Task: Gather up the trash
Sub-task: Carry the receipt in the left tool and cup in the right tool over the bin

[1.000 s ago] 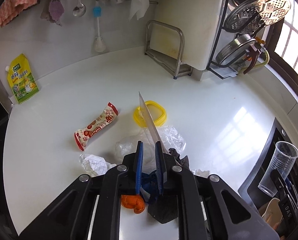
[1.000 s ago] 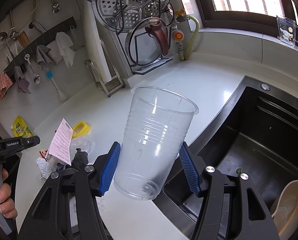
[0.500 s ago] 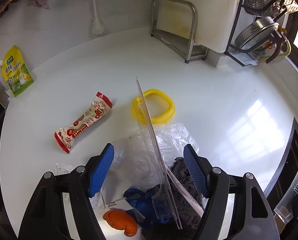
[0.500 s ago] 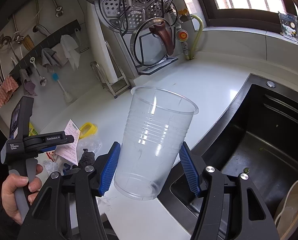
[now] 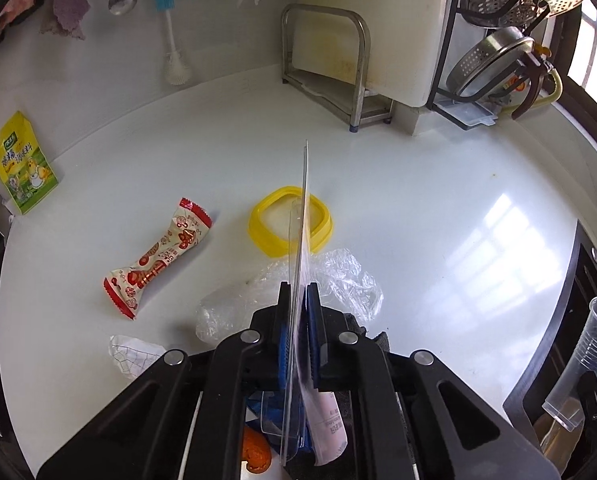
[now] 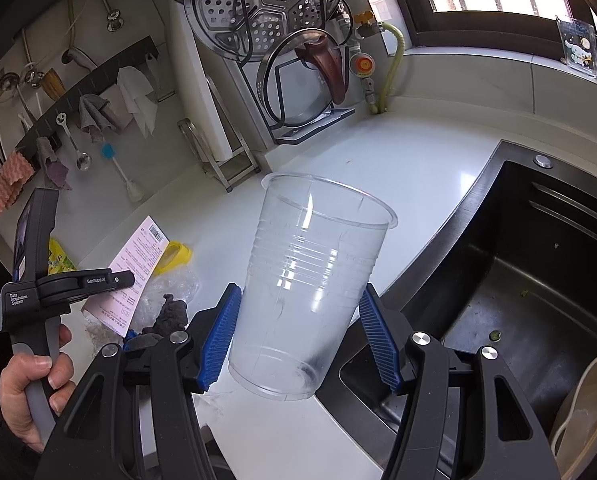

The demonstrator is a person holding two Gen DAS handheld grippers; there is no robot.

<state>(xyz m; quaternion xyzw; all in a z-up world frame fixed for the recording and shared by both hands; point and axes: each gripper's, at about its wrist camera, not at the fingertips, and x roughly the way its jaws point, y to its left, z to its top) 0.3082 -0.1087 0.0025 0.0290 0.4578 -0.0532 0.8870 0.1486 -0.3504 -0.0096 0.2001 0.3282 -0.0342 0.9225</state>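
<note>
Left wrist view
Left gripper (image 5: 298, 292): jaws have just closed, clenched on a flat clear plastic package (image 5: 300, 240) with a pink printed card inside.
Package: stands edge-on, rising straight up out of the blue pads above the white counter (image 5: 418, 208).
Other trash on the counter: a red-and-cream snack wrapper (image 5: 158, 258) to the left, twisted in the middle; a yellow ring-shaped lid (image 5: 288, 226) behind the package; crumpled clear film (image 5: 338, 280) just beside the jaws; a crumpled white paper (image 5: 132, 354) at lower left.
Back left: a yellow-green pouch (image 5: 24, 164) leaning at the wall.

Right wrist view
Right gripper (image 6: 300, 336): grasping a clear ribbed plastic cup (image 6: 314, 284) by its lower sides.
Cup: mouth up, tilted slightly, empty, held over the counter edge beside the dark sink (image 6: 538, 280).
Package: seen flat-on at left, pink card with a barcode (image 6: 138, 272), pinched in the left gripper held by a hand (image 6: 30, 384).
</note>
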